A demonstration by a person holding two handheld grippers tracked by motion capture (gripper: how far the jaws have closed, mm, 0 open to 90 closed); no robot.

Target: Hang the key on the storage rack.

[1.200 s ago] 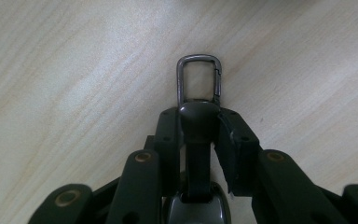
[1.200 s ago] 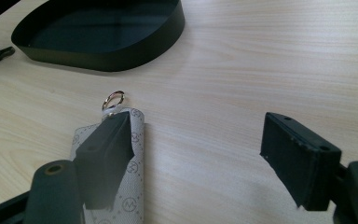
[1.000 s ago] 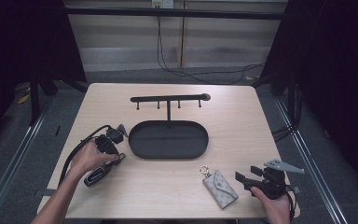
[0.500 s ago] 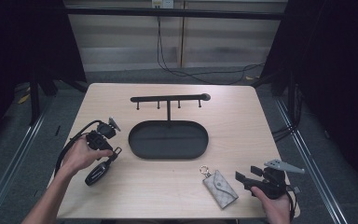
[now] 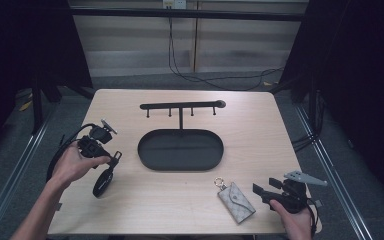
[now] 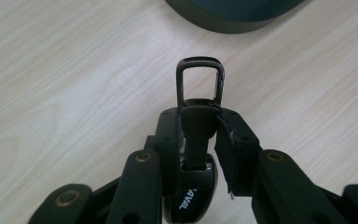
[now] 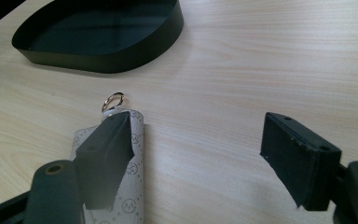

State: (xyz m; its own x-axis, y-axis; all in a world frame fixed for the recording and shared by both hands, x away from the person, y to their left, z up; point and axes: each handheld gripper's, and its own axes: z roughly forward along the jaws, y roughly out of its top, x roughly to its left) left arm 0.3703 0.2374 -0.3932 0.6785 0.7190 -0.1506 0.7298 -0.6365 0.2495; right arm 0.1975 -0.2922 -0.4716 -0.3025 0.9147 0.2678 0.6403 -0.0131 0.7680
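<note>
A black key fob (image 5: 103, 182) with a strap and a carabiner clip (image 6: 200, 79) hangs at the table's left side. My left gripper (image 5: 109, 163) is shut on its strap (image 6: 196, 122), with the clip sticking out past the jaw tips and the fob body (image 6: 191, 196) below them. A grey patterned key pouch (image 5: 236, 200) with a gold ring (image 7: 113, 100) lies near the front edge. My right gripper (image 5: 259, 190) stands open just right of it. In the right gripper view one jaw overlaps the pouch (image 7: 136, 177) and the other stands well apart.
A black oval tray (image 5: 180, 168) sits mid-table, and a black rack with several hooks (image 5: 180, 106) rises from its far side. The tray's wall (image 7: 121, 53) lies ahead of the right gripper and its rim (image 6: 228, 21) ahead of the left one.
My left hand has risen and drifted left with the gripper shut on the fob's strap, lifting the clip end. The right hand and the pouch have stayed put.
</note>
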